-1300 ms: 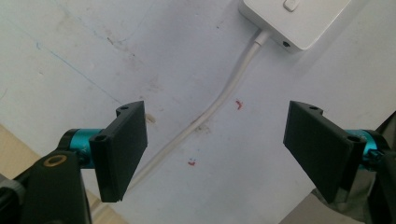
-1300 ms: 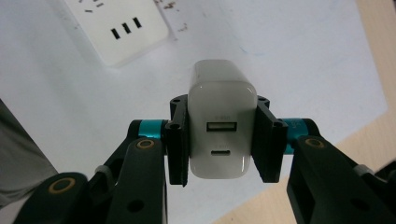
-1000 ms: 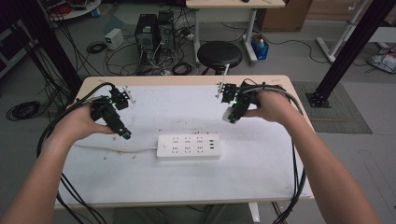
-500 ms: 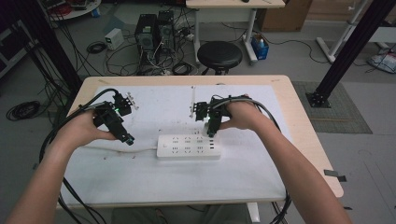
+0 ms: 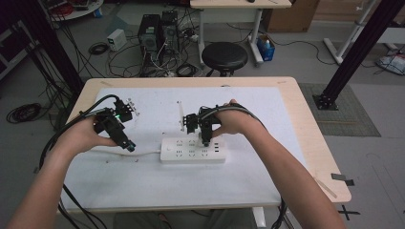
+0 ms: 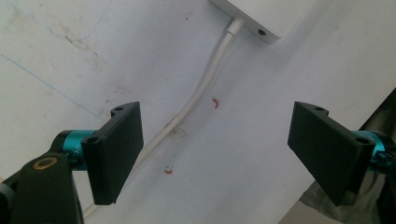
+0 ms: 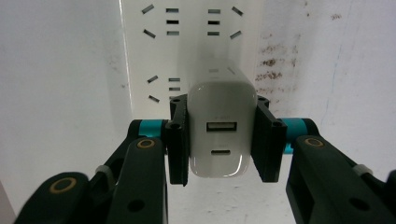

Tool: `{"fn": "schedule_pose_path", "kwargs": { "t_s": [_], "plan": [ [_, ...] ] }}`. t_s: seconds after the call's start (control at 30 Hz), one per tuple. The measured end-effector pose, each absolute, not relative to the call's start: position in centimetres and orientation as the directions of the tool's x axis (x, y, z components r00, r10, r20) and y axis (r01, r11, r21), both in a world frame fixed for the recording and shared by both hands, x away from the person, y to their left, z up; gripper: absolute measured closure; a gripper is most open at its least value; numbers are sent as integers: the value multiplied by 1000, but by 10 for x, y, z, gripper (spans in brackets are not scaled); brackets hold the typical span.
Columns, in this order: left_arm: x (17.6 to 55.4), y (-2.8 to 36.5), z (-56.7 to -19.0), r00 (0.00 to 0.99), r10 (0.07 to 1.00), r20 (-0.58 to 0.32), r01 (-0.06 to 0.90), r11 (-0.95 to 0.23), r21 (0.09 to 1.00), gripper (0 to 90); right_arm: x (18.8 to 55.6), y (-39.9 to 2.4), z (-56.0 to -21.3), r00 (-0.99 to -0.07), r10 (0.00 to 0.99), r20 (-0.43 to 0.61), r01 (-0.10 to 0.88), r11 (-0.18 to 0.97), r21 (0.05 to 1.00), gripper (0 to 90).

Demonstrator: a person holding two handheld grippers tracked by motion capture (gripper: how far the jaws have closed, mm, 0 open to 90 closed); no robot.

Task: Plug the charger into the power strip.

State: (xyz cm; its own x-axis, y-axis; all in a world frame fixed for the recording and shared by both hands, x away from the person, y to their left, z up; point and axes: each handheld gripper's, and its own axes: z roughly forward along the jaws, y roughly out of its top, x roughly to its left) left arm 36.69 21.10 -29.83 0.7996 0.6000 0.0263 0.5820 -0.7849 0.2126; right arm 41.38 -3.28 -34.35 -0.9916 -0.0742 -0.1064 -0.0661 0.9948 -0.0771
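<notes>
1. Power strip lies flat near the middle of the white bench, long side across; its white cord runs off the left end toward the left gripper.
2. Right gripper is clamped on a white charger, one jaw flat on each side. The charger face toward the camera carries two ports, a wide one above a small oval one.
3. In the right gripper view the charger sits over the strip's socket face, with socket slots visible beyond it. Prongs are hidden; cannot tell if it is seated or just above the sockets.
4. In the high view the right gripper points down at the strip's right-centre, right hand behind it.
5. Left gripper is released, jaws wide apart and holding nothing, hovering over the cord just left of the strip's end.
6. Small red marks dot the bench beside the cord.
</notes>
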Motion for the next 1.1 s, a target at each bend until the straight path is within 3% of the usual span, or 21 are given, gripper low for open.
{"fn": "schedule_pose_path", "kwargs": {
  "t_s": [0.17,0.3,0.67,0.83,0.93,1.1],
  "plan": [
    [368,209,-301,806,592,23,575,-791,208,182,415,-31,-350,-991,-98,-96,-89,992,-93,630],
    [367,205,-307,812,584,11,570,-796,204,182,420,-40,-352,-996,-58,-71,-57,998,-20,632],
    [370,195,-303,823,567,10,553,-807,207,182,417,-46,-357,-995,-53,-87,-56,998,28,630],
    [373,190,-302,825,564,11,550,-809,207,182,410,-41,-361,-988,-76,-135,-78,997,8,629],
    [374,186,-303,829,559,6,545,-810,219,182,416,-50,-363,-994,-47,-99,-54,996,69,628],
    [377,184,-304,832,555,4,541,-813,214,182,419,-52,-365,-996,-46,-81,-53,995,87,625]
  ]
}}
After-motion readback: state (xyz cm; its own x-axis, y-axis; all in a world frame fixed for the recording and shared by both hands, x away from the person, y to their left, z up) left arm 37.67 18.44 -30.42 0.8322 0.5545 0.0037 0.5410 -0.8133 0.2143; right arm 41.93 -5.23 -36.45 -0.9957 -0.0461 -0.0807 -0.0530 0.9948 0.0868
